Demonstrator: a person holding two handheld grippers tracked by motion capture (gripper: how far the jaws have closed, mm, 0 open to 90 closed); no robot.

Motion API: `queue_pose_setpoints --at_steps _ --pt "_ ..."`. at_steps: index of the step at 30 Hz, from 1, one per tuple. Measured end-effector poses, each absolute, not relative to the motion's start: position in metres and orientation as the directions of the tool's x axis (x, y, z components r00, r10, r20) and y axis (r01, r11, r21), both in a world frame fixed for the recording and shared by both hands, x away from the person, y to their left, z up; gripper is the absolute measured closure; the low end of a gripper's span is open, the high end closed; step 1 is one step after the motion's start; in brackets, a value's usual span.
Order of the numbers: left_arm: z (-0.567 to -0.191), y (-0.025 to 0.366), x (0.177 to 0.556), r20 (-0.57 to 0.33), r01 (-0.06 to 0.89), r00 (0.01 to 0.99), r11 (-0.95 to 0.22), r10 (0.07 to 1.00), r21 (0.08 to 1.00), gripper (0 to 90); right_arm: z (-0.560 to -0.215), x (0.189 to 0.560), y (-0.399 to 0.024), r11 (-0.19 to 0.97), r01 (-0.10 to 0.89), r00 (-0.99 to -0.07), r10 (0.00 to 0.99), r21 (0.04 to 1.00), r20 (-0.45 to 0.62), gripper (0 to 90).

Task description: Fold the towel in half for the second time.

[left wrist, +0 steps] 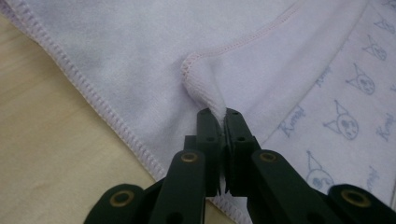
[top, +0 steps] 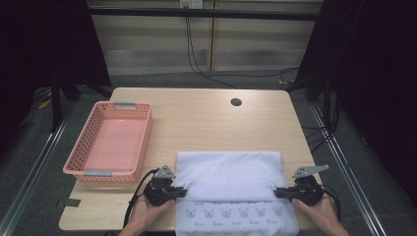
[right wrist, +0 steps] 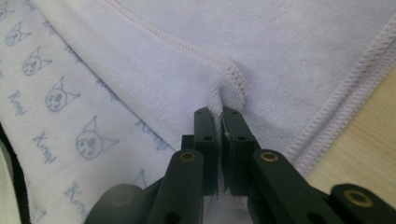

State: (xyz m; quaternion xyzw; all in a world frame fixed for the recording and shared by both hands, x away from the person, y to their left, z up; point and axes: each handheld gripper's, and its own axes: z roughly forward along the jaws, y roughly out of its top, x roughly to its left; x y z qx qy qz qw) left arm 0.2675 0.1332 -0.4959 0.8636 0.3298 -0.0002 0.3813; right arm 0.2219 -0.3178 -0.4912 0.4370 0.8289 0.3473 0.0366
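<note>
Towel (top: 228,174) lies flat at the near-centre of the table (top: 206,118), near hem hanging over the table's front edge. Plain back side folded over the printed side; fold's free edge runs left-right between the two grippers.

Left gripper (top: 181,192): jaws pressed together, pinching the folded layer's left corner; stitched hem bunched between the tips (left wrist: 218,112).

Right gripper (top: 279,192): same, jaws clamped on the right corner (right wrist: 219,105).

Pink basket (top: 110,142) sits left of the towel, near the left gripper but apart from it. Far half of the table is bare wood, grommet hole (top: 236,102) near the back edge.
</note>
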Motion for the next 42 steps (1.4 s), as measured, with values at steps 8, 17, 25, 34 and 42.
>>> queue_pose_setpoints --at_steps 8,17,25,34,42 --pt "-0.497 0.128 0.308 -0.243 0.584 0.763 -0.476 0.599 0.658 87.0 -0.494 0.249 -0.321 0.315 0.731 -0.567 0.774 0.605 0.283 85.6" --pt "-0.498 0.122 0.349 -0.214 0.590 0.737 -0.457 0.641 0.665 87.1 -0.497 0.291 -0.321 0.275 0.736 -0.536 0.795 0.619 0.283 85.6" --pt "-0.499 0.114 0.388 -0.187 0.616 0.682 -0.418 0.707 0.668 87.0 -0.498 0.321 -0.316 0.282 0.717 -0.528 0.816 0.638 0.233 85.6" --pt "-0.499 0.106 0.427 -0.157 0.623 0.651 -0.404 0.743 0.670 87.0 -0.498 0.359 -0.310 0.292 0.700 -0.512 0.841 0.652 0.172 85.6" --pt "-0.499 0.109 0.454 -0.146 0.628 0.639 -0.402 0.755 0.666 87.0 -0.501 0.391 -0.309 0.252 0.702 -0.475 0.862 0.667 0.175 85.6"
